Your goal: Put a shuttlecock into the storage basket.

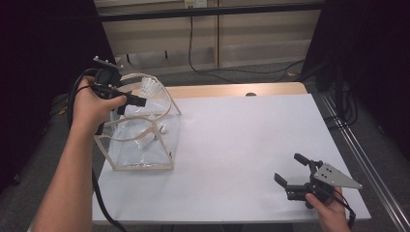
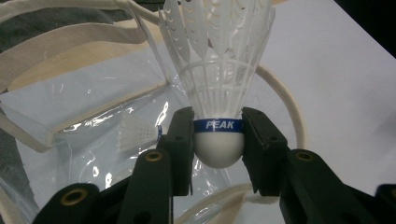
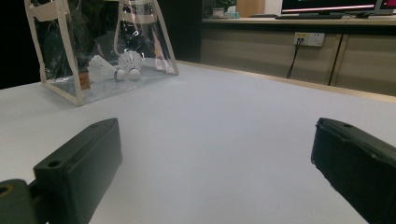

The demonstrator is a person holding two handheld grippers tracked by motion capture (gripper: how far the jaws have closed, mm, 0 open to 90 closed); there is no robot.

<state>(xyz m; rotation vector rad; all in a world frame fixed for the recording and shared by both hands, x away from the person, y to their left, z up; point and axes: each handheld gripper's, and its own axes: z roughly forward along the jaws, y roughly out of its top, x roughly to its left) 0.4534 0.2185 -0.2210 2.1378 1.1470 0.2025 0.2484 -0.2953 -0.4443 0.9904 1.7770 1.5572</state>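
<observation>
**Two grippers, one shuttlecock held over a clear bag**

Two hand-held grippers work at a white table (image 1: 232,145). Nearest, at the table's near right corner, the right gripper (image 1: 290,169) sits low over the surface in the person's right hand (image 1: 329,205). Its jaws stand wide apart with nothing between them, and the right gripper view shows only bare tabletop in the gap. A grey three-cornered plate sits on top of it.

Farther in, at the left side of the table, stands a clear plastic bag (image 1: 140,140) with cream fabric edging and looped handles, its mouth open upward. In the right gripper view this bag (image 3: 100,51) appears far off to the left, and two white shuttlecocks (image 3: 116,67) lie on its floor, side by side and touching or nearly so, corks pointing right.

Above the far left part of the bag, the left hand (image 1: 92,106) holds the left gripper (image 1: 141,101), which points rightward over the bag's open mouth. Its jaws are clamped on a third shuttlecock (image 2: 217,70): the left gripper view shows the two black pads pressing on either side of the round white cork, level with a blue band marked PEAK, the feathered skirt rising away from the jaws. Below it in that view lie the bag's clear wall and cream handle, with another white shuttlecock (image 2: 135,133) dimly seen through the plastic. In the high view the held shuttlecock's (image 1: 151,89) white feathers show just beyond the gripper, over the bag's far rim.
</observation>
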